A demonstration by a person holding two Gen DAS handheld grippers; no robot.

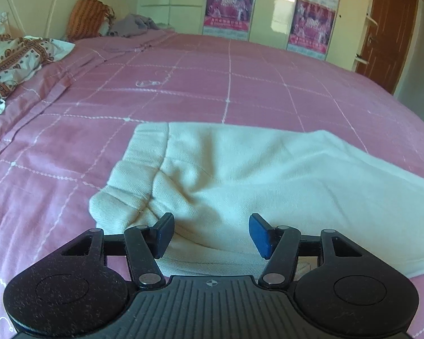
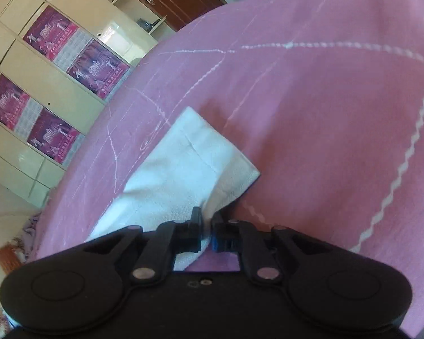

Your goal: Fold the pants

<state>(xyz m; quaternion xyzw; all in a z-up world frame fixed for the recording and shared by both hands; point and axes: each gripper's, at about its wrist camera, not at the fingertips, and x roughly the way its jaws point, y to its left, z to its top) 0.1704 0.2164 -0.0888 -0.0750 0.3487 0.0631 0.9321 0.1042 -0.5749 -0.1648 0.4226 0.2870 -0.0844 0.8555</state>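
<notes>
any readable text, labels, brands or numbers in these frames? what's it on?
Nothing legible.
Posters on the wardrobe doors: printed text and calendar-like grids, too blurred to read.
Pants, bedspread, left gripper, right gripper: no text visible.

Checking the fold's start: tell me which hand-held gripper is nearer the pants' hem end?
Right. The right hand-held gripper is shut on the white pants just short of the hem; the left hand-held gripper hangs open at the waistband end.
</notes>
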